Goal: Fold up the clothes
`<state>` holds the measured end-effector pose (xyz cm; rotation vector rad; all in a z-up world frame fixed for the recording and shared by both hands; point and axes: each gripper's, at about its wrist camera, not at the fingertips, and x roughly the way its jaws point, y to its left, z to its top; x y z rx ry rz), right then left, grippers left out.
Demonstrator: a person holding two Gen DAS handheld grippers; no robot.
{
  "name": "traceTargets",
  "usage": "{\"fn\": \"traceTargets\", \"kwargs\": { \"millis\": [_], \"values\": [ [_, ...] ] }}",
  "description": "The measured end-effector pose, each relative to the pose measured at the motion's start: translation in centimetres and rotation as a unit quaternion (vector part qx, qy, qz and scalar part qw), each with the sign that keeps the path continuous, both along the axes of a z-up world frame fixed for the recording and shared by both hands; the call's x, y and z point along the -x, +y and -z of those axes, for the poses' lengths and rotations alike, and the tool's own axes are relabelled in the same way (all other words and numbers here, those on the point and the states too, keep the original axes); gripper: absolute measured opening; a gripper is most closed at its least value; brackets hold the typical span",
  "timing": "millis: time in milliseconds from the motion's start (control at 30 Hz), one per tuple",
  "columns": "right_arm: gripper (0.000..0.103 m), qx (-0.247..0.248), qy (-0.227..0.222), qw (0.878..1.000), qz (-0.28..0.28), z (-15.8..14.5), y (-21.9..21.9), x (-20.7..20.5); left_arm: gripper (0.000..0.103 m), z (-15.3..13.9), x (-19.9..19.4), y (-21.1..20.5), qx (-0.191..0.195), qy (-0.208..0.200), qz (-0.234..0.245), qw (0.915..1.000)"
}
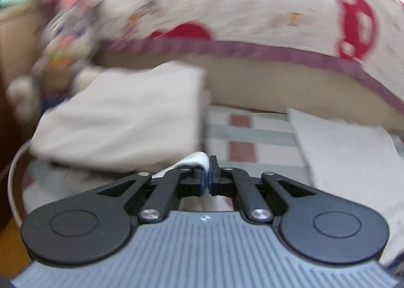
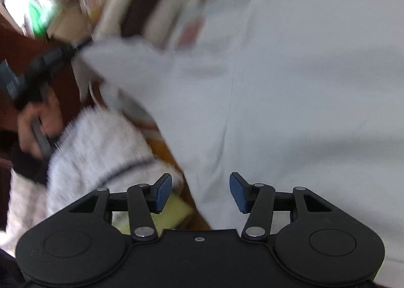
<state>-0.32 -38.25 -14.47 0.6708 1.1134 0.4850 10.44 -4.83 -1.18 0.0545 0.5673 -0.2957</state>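
Note:
A white garment (image 2: 290,91) lies spread over the bed and fills most of the right wrist view. My left gripper (image 1: 208,170) is shut on a folded edge of that white garment (image 1: 121,116), and the cloth rises in a slack sheet ahead of it. In the right wrist view, the left gripper (image 2: 82,45) pulls a corner of the garment up and to the left, held by a hand (image 2: 38,121). My right gripper (image 2: 201,193) hovers open over the garment's near edge, and its blue pads (image 2: 164,194) press on nothing.
A cream bedspread with red cars and a purple hem (image 1: 252,10) hangs across the back. A checked sheet (image 1: 242,131) shows under the garment. A fuzzy white sleeve (image 2: 101,151) and a yellow object (image 2: 176,212) lie near my right gripper. Both views are motion-blurred.

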Motion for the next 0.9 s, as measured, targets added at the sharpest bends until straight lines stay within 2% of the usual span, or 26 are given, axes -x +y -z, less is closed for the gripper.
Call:
{"fn": "traceTargets", "kwargs": {
  "millis": [100,233,367,467,567,667,733,767,833,900],
  "values": [
    [0.058,-0.028,-0.004,0.995,0.092,-1.1,-3.5,0.9,0.003,-1.0,0.7,-4.1,-0.004,-0.001,0.054,0.9985],
    [0.058,0.009,-0.061,0.983,0.173,-4.3,-6.4,3.1,0.003,-2.8,2.1,-9.8,0.025,-0.001,0.135,0.9906],
    [0.059,0.039,-0.116,0.966,0.229,-6.8,-8.0,5.8,0.003,-3.8,3.8,-15.9,0.052,0.009,0.211,0.9760],
    [0.059,0.040,-0.096,0.958,0.266,-5.5,-9.1,6.3,0.003,-2.5,5.4,-20.4,0.058,0.019,0.246,0.9674],
    [0.059,0.064,-0.054,0.953,0.292,-3.6,-9.6,5.9,0.003,1.1,5.7,-23.9,0.074,0.073,0.250,0.9626],
    [0.059,0.088,-0.017,0.939,0.333,-2.8,-10.8,6.4,0.003,4.4,6.4,-26.5,0.015,0.092,0.239,0.9667],
    [0.059,0.083,0.013,0.926,0.367,-2.1,-12.1,7.3,0.003,6.4,7.7,-27.9,-0.078,0.070,0.225,0.9686],
    [0.059,0.068,0.020,0.922,0.380,-1.8,-12.5,7.6,0.003,7.2,8.2,-28.2,-0.094,0.070,0.230,0.9661],
    [0.059,0.042,0.030,0.915,0.400,-1.3,-13.3,8.2,0.003,7.6,8.6,-28.1,-0.075,0.082,0.241,0.9642],
    [0.059,0.042,0.023,0.917,0.397,-1.7,-13.4,8.2,0.003,7.4,8.9,-27.9,-0.046,0.092,0.251,0.9624]
  ]
}}
